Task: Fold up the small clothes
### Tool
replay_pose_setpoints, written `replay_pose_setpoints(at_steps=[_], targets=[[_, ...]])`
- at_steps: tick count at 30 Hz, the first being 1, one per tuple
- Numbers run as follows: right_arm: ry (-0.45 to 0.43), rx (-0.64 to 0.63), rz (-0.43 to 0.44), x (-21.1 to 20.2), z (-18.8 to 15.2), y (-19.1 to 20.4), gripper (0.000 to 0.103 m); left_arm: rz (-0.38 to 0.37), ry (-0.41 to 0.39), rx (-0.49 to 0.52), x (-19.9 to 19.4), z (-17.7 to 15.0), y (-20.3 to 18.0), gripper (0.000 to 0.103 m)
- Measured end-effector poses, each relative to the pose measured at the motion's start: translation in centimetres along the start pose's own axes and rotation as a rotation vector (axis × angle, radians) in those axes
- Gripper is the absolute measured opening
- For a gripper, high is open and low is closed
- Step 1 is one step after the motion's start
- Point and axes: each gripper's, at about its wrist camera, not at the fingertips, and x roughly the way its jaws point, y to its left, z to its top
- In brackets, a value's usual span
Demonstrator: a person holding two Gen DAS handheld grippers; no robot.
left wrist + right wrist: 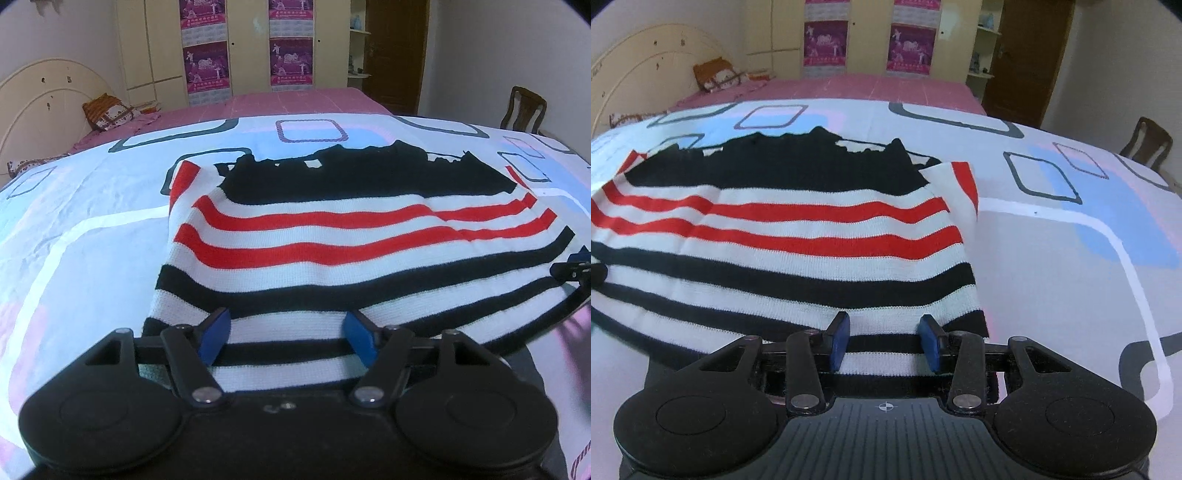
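The left gripper stands with its blue pads wide apart, the near hem of the striped sweater running between them; whether the pads touch the knit cannot be told. The right gripper is likewise spread, its pads either side of the hem at the sweater's near right corner. The sweater lies on the patterned sheet, black-and-white stripes near, red stripes beyond, a black part farthest, whose ragged far edge is hard to read. In the left view the sweater's right edge is cut off, where a dark bit of the other tool shows. Far back stand a pink bed and a wardrobe.
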Motion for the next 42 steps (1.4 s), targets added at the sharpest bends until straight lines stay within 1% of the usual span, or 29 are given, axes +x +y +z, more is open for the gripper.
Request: replay_pose_setpoints(at_steps=[2,6,7,8,12,14,16,19,22,25,28,30,31,34,38,42], targets=[[0.033,-0.024,-0.004,0.1,0.5,0.3,0.041,-0.005,0.003,0.012,0.0,0.0,0.0,0.071],[0.152,-0.055,0.010,0.8,2.9,0.2,0.041,-0.025,0.016,0.020,0.1,0.3,0.0,0.075],[0.162,-0.056,0.012,0.7,3.3,0.2,0.041,-0.029,0.020,0.021,0.1,0.3,0.0,0.076],[0.154,-0.055,0.016,0.4,3.9,0.3,0.041,-0.035,0.024,0.023,0.2,0.4,0.1,0.077],[0.054,-0.020,0.048,-1.6,5.4,1.7,0.041,-0.053,0.038,0.019,0.1,0.7,0.3,0.078],[0.022,-0.003,0.072,-1.8,6.0,3.2,0.041,-0.064,0.050,0.007,0.0,0.9,0.4,0.080],[0.005,-0.021,0.087,-1.5,6.6,4.8,0.041,-0.075,0.064,-0.014,-0.2,1.0,0.7,0.082],[-0.010,-0.068,0.089,-0.5,7.7,6.8,0.041,-0.083,0.083,-0.057,-0.9,1.1,1.1,0.082],[-0.023,-0.039,0.096,0.8,8.3,7.5,0.041,-0.068,0.092,-0.091,-1.7,1.1,1.6,0.084],[-0.016,0.002,0.111,2.4,8.0,7.8,0.041,-0.045,0.098,-0.105,-2.3,0.9,1.7,0.086],[0.011,-0.034,0.111,4.4,6.9,8.5,0.041,-0.021,0.114,-0.129,-2.8,0.6,1.5,0.087],[-0.038,-0.072,0.099,4.4,6.0,8.8,0.045,-0.003,0.128,-0.162,-3.2,0.3,1.3,0.087],[-0.047,-0.087,0.098,4.4,5.9,8.8,0.045,0.004,0.138,-0.183,-3.3,0.2,1.3,0.088],[-0.059,-0.093,0.128,4.5,5.6,8.3,0.045,0.005,0.192,-0.270,-3.5,-0.3,1.2,0.089],[-0.072,-0.115,0.162,4.5,5.4,7.8,0.046,-0.005,0.257,-0.416,-3.6,-1.6,1.1,0.089],[-0.087,-0.122,0.187,4.4,5.1,7.4,0.046,-0.013,0.237,-0.497,-3.7,-2.4,0.8,0.092]])
